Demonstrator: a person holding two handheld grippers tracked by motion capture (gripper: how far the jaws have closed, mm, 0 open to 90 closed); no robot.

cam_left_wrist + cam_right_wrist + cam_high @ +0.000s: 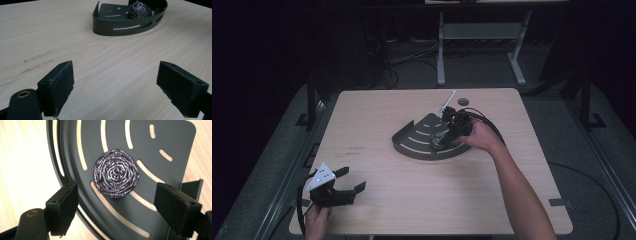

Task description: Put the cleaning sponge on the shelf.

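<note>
A dark fan-shaped corner rack point(412, 141) point(105, 26) point(160, 140) with slotted floor lies on the wooden table, past its middle. A round steel-wool scourer point(116, 173) point(139, 10) point(440, 139) rests on the rack's floor. My right gripper point(116, 207) point(443, 137) hangs over the rack, pointing down at the scourer, its jaws open and apart from it, the scourer just beyond the pads. My left gripper point(349, 180) point(115, 87) sits low at the table's near left corner, jaws wide open with nothing but bare table between them.
A round cable hole point(462, 101) is in the table near its far edge, and a white stick point(446, 102) juts up from the right gripper. A metal frame point(482, 35) and cables stand on the dark floor beyond the table.
</note>
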